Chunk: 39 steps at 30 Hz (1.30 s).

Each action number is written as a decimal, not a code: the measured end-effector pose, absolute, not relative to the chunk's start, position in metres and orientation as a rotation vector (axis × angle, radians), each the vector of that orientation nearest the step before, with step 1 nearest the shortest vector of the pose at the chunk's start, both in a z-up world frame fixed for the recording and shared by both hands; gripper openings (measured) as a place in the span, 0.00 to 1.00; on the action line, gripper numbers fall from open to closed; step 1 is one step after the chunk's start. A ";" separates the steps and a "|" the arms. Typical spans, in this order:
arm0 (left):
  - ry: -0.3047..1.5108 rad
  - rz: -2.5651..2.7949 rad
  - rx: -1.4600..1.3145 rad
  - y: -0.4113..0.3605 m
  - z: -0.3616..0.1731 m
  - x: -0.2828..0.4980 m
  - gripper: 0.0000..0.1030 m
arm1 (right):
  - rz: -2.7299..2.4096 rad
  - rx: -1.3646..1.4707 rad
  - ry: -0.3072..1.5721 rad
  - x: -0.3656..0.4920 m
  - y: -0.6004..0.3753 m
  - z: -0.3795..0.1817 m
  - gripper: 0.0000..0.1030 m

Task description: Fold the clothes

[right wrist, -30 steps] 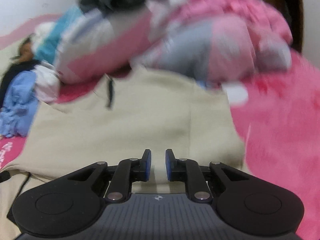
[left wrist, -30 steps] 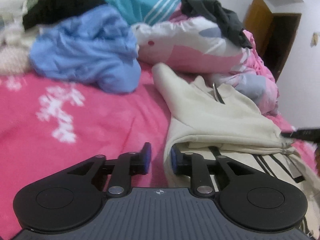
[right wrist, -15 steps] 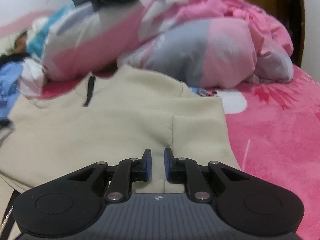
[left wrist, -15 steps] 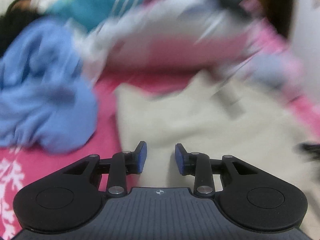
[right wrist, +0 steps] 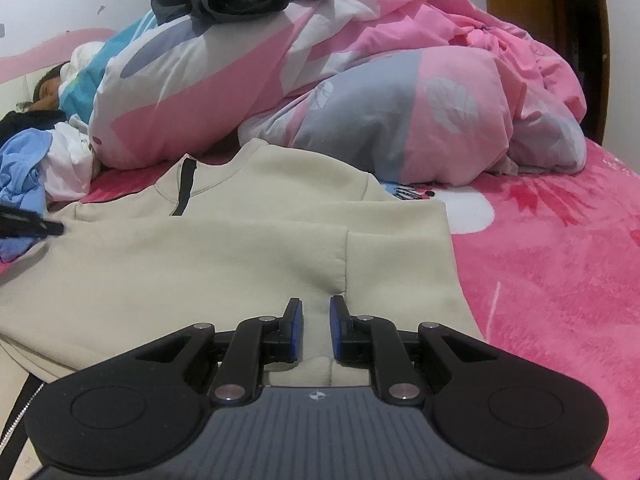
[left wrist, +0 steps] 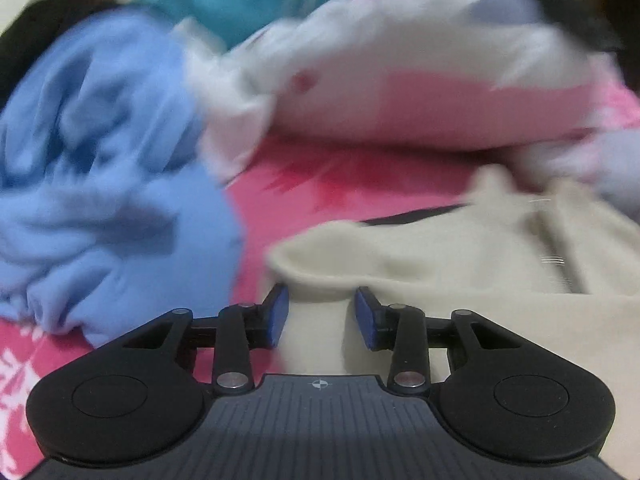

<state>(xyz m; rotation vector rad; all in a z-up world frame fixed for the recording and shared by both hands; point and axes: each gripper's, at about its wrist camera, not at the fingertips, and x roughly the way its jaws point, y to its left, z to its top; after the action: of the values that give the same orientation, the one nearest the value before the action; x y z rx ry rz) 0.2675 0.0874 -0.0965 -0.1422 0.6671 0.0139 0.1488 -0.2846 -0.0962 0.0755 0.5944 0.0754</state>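
Cream sweatshirt (right wrist: 224,264) lies flat on pink bedspread (right wrist: 560,280), just in front of the pink-and-grey duvet (right wrist: 400,120). Right gripper (right wrist: 316,328) sits over its near folded part, jaws a small gap apart with the sleeve seam running between them; clamped or not, cannot tell. Left gripper (left wrist: 318,316) released, jaws wide, rolled left edge of sweatshirt (left wrist: 440,280) between the pads. Fabric thick, black strip at neckline. Blue garment (left wrist: 100,184) heaped left of it; left view blurred
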 end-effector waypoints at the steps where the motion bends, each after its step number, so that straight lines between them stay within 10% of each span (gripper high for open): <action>1: 0.654 0.008 -0.159 0.091 -0.095 0.266 0.37 | 0.076 0.075 0.593 0.149 -0.285 -0.096 0.15; 16: 0.547 -0.205 -0.159 0.087 -0.021 0.180 0.42 | 0.076 0.080 0.589 0.148 -0.285 -0.097 0.15; 39: 0.581 -0.213 -0.068 0.053 -0.083 0.142 0.47 | 0.066 0.053 0.577 0.146 -0.281 -0.098 0.16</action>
<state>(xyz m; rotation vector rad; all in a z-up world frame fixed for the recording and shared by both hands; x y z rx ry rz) 0.1422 0.0529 -0.0826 -0.0682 0.5812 -0.2132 0.1464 -0.2811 -0.0979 0.0528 0.5765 0.0663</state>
